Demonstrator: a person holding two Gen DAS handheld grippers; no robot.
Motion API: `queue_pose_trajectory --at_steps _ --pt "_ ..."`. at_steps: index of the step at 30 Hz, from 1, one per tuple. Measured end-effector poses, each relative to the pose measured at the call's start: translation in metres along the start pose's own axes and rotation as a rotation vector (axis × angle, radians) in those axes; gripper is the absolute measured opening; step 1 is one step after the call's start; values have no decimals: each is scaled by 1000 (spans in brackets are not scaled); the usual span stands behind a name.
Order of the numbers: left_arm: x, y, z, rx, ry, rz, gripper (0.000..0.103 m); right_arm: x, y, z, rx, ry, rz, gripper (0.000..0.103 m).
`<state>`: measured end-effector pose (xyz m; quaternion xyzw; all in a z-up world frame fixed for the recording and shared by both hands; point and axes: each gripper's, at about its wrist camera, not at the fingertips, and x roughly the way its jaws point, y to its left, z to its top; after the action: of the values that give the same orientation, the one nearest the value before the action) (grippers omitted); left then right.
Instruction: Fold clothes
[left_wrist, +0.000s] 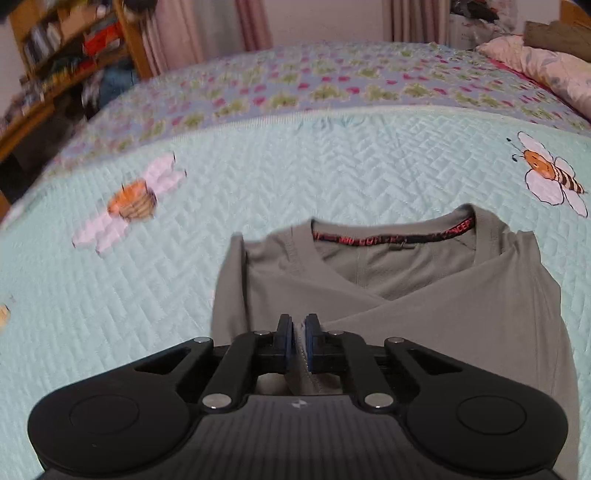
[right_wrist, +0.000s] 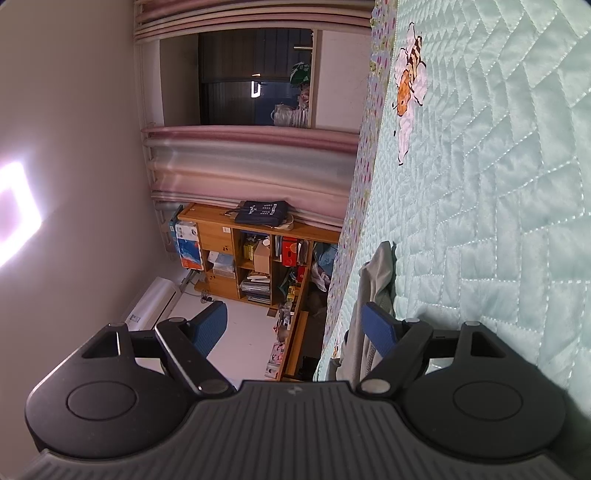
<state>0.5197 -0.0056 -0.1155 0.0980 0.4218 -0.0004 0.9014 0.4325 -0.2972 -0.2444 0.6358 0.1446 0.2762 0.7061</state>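
Note:
A grey t-shirt (left_wrist: 424, 295) lies on the mint quilted bedspread (left_wrist: 258, 206), collar away from me, both sides folded in over the middle. My left gripper (left_wrist: 298, 332) is shut on a fold of the shirt's near edge, and the grey cloth hangs down between its blue pads. The right wrist view is rolled sideways, with the bed along the right. There my right gripper (right_wrist: 295, 325) is open, its right finger (right_wrist: 380, 328) lying against the edge of the grey t-shirt (right_wrist: 373, 280) and nothing between its fingers.
Embroidered bees (left_wrist: 550, 173) mark the bedspread. A floral quilt (left_wrist: 314, 85) covers the far half of the bed, with pillows (left_wrist: 535, 62) at the back right. A wooden bookshelf (right_wrist: 258, 258) full of items stands beyond the bed, curtains (right_wrist: 251, 162) behind it.

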Motion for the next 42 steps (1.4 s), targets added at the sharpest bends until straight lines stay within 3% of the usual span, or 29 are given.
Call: queue_pose_trajectory --at_steps 3,6,8,10,11,13,15,17,18,21,26,30,32,37,42 --pt "-14 -10 3 42 -63 30 8 -1 1 0 -4 1 -2 81" --pt "-11 -22 5 100 -28 70 22 -1 1 -1 -3 1 -2 81" --pt "-11 -27 7 121 -28 134 57 -1 2 -1 0 0 -1 81" --pt "-17 -28 9 110 -66 200 77 -1 2 -1 4 0 2 81" --pt "-22 -28 11 94 -91 233 80 -1 1 -1 7 -1 4 81" --pt "-33 -27 16 56 -125 226 79 -2 1 0 10 -1 5 81" --pt "-40 -25 19 24 -109 121 74 -2 0 0 12 -1 6 81" --pt "-43 -21 17 -18 -64 20 54 -3 -1 1 14 -1 7 81" --pt "-43 -18 15 -33 -46 1 51 -3 -1 1 15 -1 7 81" --pt "-40 -10 3 -37 -14 30 42 -4 -1 1 17 -2 7 81" --pt "-27 6 -13 -65 20 11 22 -5 -2 1 14 -2 5 81" --pt "4 -10 -17 62 120 125 20 -4 -2 1 3 1 1 81" --pt "7 -15 -21 106 126 175 23 -3 -1 1 -2 3 0 81" --pt "-26 -3 -17 24 55 164 24 -2 -1 3 1 3 2 81" --pt "-19 -3 -20 -6 94 128 29 -2 -2 4 3 5 3 81"
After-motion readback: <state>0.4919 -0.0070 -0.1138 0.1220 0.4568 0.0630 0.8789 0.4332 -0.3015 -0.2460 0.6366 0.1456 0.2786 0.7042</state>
